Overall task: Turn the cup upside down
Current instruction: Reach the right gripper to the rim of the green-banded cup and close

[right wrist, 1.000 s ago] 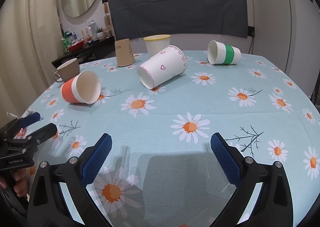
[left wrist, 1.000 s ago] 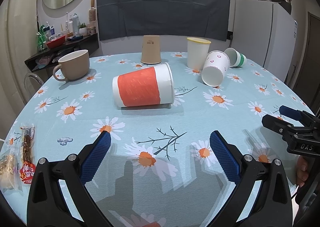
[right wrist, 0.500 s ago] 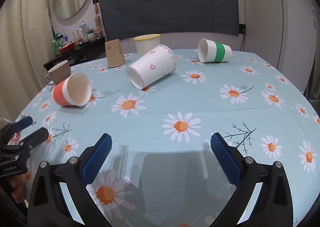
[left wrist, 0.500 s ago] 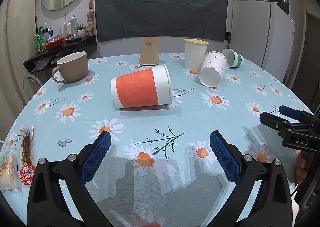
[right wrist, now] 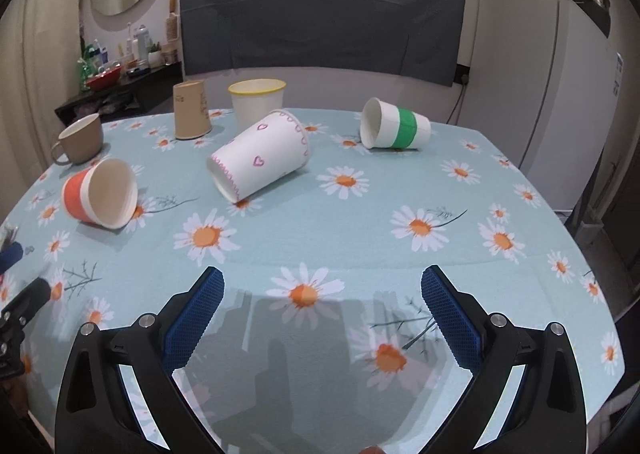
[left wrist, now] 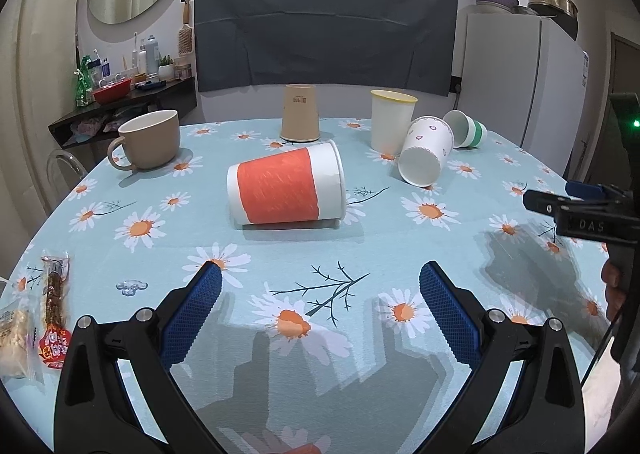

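An orange-banded paper cup (left wrist: 286, 186) lies on its side mid-table, mouth to the right; it also shows in the right wrist view (right wrist: 100, 193). A white cup with pink hearts (left wrist: 426, 155) (right wrist: 260, 159) lies on its side, and so does a green-banded cup (left wrist: 466, 129) (right wrist: 394, 129). My left gripper (left wrist: 320, 284) is open and empty, short of the orange cup. My right gripper (right wrist: 322, 286) is open and empty, short of the hearts cup; it also shows at the right edge of the left wrist view (left wrist: 560, 199).
A brown paper cup (left wrist: 300, 113) stands upside down at the back. A yellow-rimmed white cup (left wrist: 390, 119) and a beige mug (left wrist: 150, 139) stand upright. Snack packets (left wrist: 38, 326) lie at the table's left edge. A fridge (right wrist: 532, 93) stands to the right.
Both grippers have moved slightly forward over the table; the right view has swung so the cups sit more centred. Both stay open. No cup has moved.
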Available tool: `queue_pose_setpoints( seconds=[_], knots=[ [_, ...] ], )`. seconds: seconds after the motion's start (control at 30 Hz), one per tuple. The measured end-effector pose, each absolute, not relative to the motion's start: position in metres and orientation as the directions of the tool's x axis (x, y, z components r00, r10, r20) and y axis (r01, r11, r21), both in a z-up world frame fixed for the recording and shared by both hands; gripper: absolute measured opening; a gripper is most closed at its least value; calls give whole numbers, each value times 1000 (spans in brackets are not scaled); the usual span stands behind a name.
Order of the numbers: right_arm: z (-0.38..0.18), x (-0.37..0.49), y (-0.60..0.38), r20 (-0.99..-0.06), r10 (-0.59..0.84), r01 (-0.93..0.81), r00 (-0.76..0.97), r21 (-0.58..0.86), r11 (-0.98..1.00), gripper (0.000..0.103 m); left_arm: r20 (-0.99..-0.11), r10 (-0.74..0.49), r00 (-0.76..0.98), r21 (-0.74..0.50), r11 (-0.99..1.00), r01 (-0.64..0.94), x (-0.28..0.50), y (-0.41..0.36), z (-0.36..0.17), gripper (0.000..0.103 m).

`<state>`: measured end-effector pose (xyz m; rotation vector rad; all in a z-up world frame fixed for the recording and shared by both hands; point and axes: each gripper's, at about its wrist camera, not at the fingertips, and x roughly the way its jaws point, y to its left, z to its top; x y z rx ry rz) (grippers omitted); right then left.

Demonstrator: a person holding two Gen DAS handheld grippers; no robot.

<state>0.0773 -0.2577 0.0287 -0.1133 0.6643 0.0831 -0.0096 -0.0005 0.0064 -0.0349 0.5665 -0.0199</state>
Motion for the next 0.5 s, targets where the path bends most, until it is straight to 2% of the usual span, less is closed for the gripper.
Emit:
queue_pose_setpoints(
  seconds=[0.27,0.5],
  knots=[
    [49,149,-279,-623,-63,-18,780,-123,992,95,-512,-1,859,-33,999,-19,-13,0,8,97],
    [53,225,-307,-659,-28,14,752,-27,1000,95,-525,9,851,-56,997,-45,-11,6,8,97]
  ],
)
